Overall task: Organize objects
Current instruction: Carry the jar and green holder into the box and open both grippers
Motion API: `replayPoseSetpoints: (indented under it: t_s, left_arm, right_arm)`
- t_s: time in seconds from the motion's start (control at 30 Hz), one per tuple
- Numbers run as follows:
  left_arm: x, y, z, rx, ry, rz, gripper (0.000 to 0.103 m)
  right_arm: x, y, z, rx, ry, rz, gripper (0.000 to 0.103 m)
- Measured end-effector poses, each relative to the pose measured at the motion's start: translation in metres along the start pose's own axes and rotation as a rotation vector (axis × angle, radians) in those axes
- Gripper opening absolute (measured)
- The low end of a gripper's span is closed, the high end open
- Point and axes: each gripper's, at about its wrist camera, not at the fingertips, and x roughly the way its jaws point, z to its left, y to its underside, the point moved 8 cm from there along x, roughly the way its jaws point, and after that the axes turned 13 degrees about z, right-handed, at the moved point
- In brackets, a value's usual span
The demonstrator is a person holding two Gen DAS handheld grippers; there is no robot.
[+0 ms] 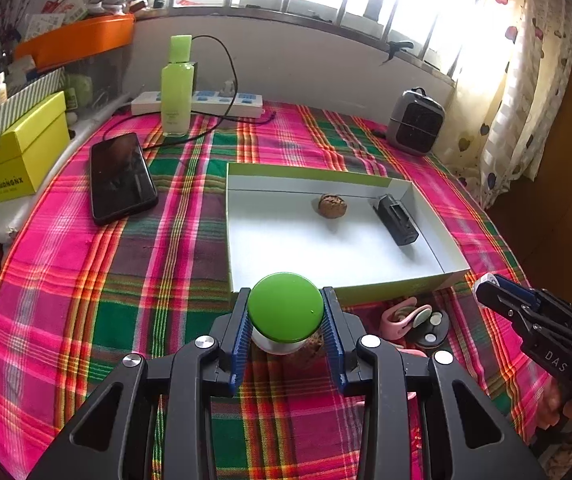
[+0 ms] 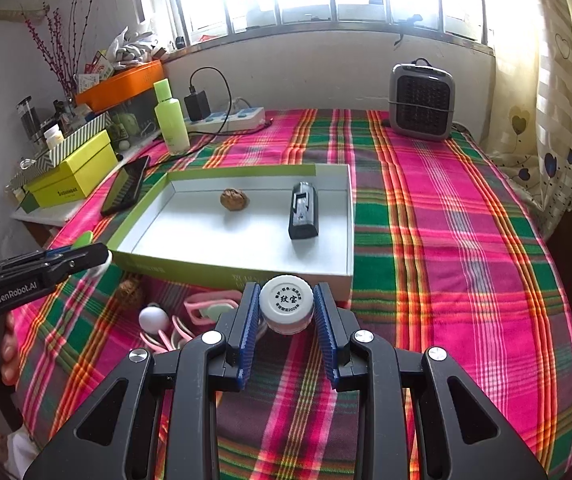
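Two grippers hover over the plaid tablecloth [image 2: 446, 240], each clamped on a small container. The left gripper [image 1: 286, 320] has its blue pads [image 1: 240, 332] pressed narrow against a little jar with a domed green lid [image 1: 285, 306], held clear of the cloth. The right gripper [image 2: 286, 312] pinches a small white-capped jar [image 2: 286, 304] with printed characters on its top.

Just beyond both, at twelve o'clock, sits an open shallow box [image 1: 426, 200] with green outer walls and a white floor. Inside it lie a walnut [image 1: 332, 206] near the far wall and, at its three o'clock, a dark rectangular device [image 1: 396, 220]; the two are apart.

On the cloth beside the box's near wall lie a second walnut [image 2: 130, 290], a white ball [image 2: 154, 318] and a tangle of pink items [image 2: 206, 308].

At ten o'clock from the box rests a black phone [image 1: 120, 176] with a cable running toward a white power strip [image 1: 206, 102]. A tall green bottle [image 1: 176, 88] stands upright before the strip. At one o'clock, by the curtain, stands a small grey heater [image 2: 420, 102].
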Motion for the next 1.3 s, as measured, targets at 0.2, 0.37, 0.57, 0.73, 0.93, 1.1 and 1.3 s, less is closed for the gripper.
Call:
replayPoseSetpoints:
  t_s: [0.2, 0.37, 0.57, 0.73, 0.93, 1.1, 1.3]
  left_arm:
    - [0.008, -0.015, -0.007, 0.006, 0.011, 0.015, 0.031]
    - [0.021, -0.032, -0.011, 0.012, 0.015, 0.026, 0.031]
    - [0.037, -0.050, -0.013, 0.017, 0.017, 0.044, 0.031]
    - [0.047, -0.065, -0.012, 0.019, 0.016, 0.048, 0.031]
    - [0.062, -0.080, -0.013, 0.031, 0.015, 0.062, 0.031]
    - [0.075, -0.090, -0.012, 0.027, 0.018, 0.079, 0.031]
    - [0.089, -0.098, -0.009, 0.017, 0.017, 0.098, 0.031]
  right_arm:
    - [0.005, -0.019, 0.005, 0.003, -0.032, -0.001, 0.029]
    - [0.016, -0.036, 0.009, 0.001, -0.051, 0.009, 0.029]
    - [0.032, -0.056, 0.013, -0.008, -0.060, 0.023, 0.029]
    - [0.045, -0.070, 0.014, -0.013, -0.059, 0.034, 0.029]
    - [0.063, -0.085, 0.014, -0.011, -0.063, 0.056, 0.029]
    - [0.080, -0.095, 0.014, -0.017, -0.057, 0.082, 0.029]
    - [0.095, -0.104, 0.011, -0.017, -0.056, 0.108, 0.029]
